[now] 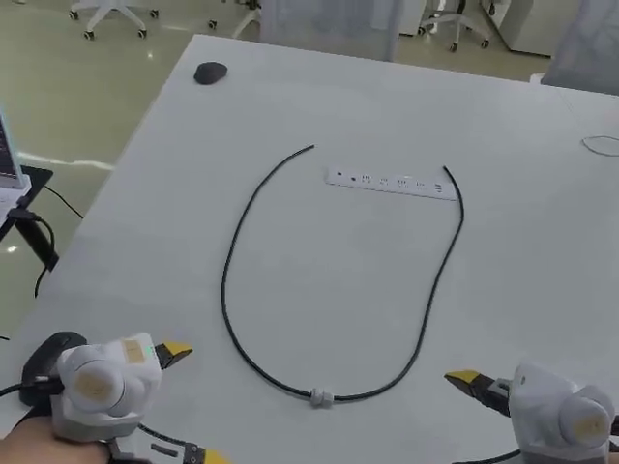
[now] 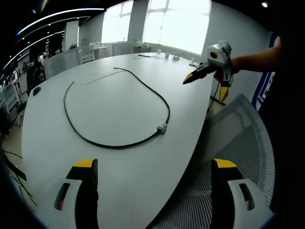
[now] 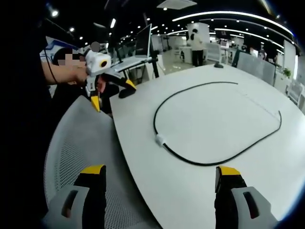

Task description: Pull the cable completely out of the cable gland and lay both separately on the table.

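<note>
1. Looking down on a white table [image 1: 338,290] with a long black cable [image 1: 228,261] laid flat in one big loop, open on the far side.
2. Sitting on the near bend of that loop, close to the near table edge: a small pale cable gland [image 1: 321,396], with the cable going in one side and out the other. Not pulled apart yet.
3. Held low on the left, by the near table edge: the left gripper [image 1: 191,404], jaws spread wide, yellow tips forward, nothing between them. Off to the left of the cable gland and apart from it, not touching the cable.
4. Held low on the other side: the right gripper [image 2: 205,88], jaws also spread wide, with nothing pinched. Off to the right of the cable gland and apart from it too.
5. So, the cable gland between the two grippers, a bit farther onto the table than both.
6. Seen from the left gripper view: cable gland straight ahead, past the gap between the two spread jaws, well apart from the tips.
7. Seen from the right gripper view: much the same, cable gland ahead and a little left of the middle, well past the tips.
8. Lying across the open far side of the loop: a white power strip [image 1: 392,184]. One cable end just beside its right end, the other end near its left end but apart.
9. Resting far off near the left table corner: a small black mouse [image 1: 210,72].
10. Showing under the jaws in both gripper views: a grey mesh chair [image 2: 238,138], pushed up to the table edge.
</note>
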A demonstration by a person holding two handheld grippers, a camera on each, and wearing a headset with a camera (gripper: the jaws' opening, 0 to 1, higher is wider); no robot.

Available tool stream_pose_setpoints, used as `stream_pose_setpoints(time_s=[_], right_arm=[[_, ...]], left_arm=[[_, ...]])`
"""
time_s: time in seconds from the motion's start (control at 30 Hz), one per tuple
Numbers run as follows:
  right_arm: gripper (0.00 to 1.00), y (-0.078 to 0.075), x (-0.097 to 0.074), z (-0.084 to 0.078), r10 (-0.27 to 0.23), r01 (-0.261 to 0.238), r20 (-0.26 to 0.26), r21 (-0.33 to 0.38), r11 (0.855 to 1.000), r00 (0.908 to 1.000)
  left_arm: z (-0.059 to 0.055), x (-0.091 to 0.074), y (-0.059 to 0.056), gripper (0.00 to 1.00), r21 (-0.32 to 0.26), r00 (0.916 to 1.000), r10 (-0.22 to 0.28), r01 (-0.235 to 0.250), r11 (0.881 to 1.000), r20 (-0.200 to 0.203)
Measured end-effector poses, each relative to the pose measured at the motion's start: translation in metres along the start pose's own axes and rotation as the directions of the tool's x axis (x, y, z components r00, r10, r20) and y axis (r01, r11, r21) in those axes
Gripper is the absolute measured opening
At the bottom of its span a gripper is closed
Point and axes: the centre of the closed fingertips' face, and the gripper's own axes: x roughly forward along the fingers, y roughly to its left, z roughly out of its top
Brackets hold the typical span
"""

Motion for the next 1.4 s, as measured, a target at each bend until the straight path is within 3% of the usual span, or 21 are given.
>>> stream_pose_setpoints(time_s=[0.47, 0.67, 0.87, 1.4], right_arm=[[0.95, 0.0026, 0.0021, -0.0055, -0.020, 0.020, 0.003, 0.043, 0.999, 0.9998], [0.94, 0.0076, 0.0062, -0.0042, -0.014, 0.014, -0.008, 0.037, 0.999, 0.9999], [0.96, 0.0067, 0.0059, -0.0004, -0.029, 0.028, 0.022, 0.063, 0.998, 0.9993], [0.95, 0.0066, 0.0051, -0.0052, -0.034, 0.034, -0.004, 0.062, 0.997, 0.9994]], left_arm=[[0.0000, 0.0025, -0.0078, 0.98, -0.002, 1.0000, -0.004, 0.004, 1.000, -0.008], [0.0027, 0.0003, -0.0034, 0.98, -0.002, 1.0000, 0.003, -0.003, 1.000, -0.005], [0.0032, -0.0003, 0.0009, 0.98, -0.001, 0.9999, 0.007, -0.007, 1.000, -0.008], [-0.0009, -0.0016, -0.0001, 0.97, -0.001, 0.9999, 0.006, -0.006, 1.000, -0.013]])
